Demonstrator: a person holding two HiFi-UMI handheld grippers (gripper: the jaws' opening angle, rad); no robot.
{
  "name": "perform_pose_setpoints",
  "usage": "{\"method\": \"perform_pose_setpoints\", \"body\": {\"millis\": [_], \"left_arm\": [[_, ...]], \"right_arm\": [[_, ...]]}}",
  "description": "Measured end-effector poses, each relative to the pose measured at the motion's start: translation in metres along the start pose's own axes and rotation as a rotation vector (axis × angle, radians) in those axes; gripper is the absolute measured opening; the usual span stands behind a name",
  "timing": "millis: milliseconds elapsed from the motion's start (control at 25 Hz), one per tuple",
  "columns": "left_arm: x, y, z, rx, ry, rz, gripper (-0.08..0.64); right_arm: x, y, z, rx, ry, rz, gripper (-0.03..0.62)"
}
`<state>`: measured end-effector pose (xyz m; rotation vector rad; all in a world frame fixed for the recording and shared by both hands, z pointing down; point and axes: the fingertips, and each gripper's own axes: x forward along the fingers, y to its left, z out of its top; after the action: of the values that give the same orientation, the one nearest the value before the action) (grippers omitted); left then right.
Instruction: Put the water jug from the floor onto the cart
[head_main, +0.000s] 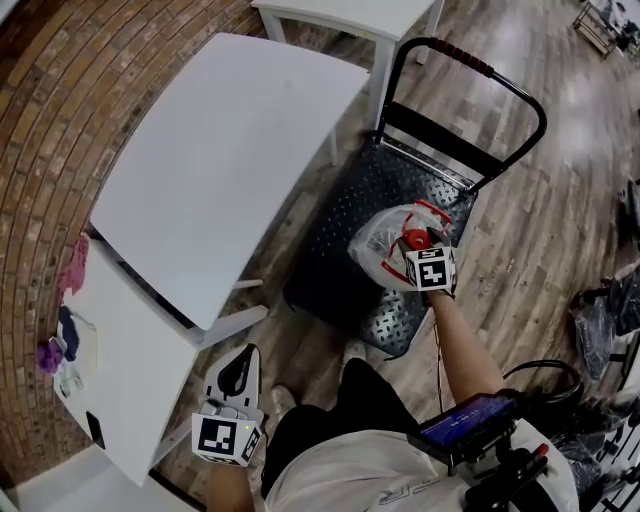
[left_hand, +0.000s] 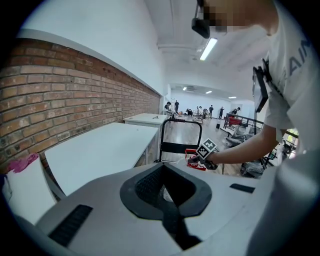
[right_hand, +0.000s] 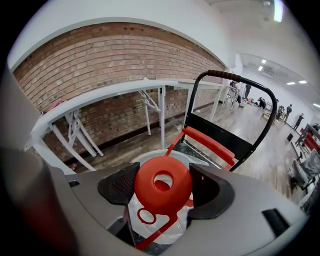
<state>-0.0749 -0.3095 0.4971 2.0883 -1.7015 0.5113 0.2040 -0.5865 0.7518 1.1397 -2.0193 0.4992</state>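
Note:
The water jug (head_main: 385, 245) is clear plastic with a red cap (right_hand: 162, 184) and a red carry handle (right_hand: 210, 145). It is over the black studded deck of the cart (head_main: 335, 255), near the deck's right front part. Whether its base touches the deck I cannot tell. My right gripper (head_main: 415, 243) reaches down from above, its two pads closed on the cap. My left gripper (head_main: 238, 375) hangs low at the left beside a table leg, away from the cart, its jaws together and holding nothing. In the left gripper view the right gripper (left_hand: 200, 161) shows far off by the cart (left_hand: 180, 147).
The cart's tall black push handle (head_main: 470, 65) rises at its far end. A white folding table (head_main: 220, 160) stands just left of the cart, a second (head_main: 110, 360) nearer me, a third (head_main: 350, 15) beyond. Pink cloth (head_main: 72, 268) lies by the brick wall. Dark bags (head_main: 605, 320) sit right.

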Motion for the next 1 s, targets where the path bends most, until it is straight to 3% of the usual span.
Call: {"method": "perform_pose_setpoints", "body": {"millis": [560,760,1000], "left_arm": [[-0.016,0.007,-0.011,0.003,-0.008,-0.039,0.002],[-0.031,0.018,-0.011,-0.007,-0.038,-0.056,0.001],[-0.060,0.021,-0.011,-0.004,-0.085,-0.105,0.002]], "right_arm": [[-0.006,-0.006,0.006,0.034,0.005,-0.020,0.314],[-0.048,0.008,0.040,-0.014,-0.098,-0.062,0.316],[-0.139,0.048,0.096,-0.058,-0.294,-0.100,0.315]]}}
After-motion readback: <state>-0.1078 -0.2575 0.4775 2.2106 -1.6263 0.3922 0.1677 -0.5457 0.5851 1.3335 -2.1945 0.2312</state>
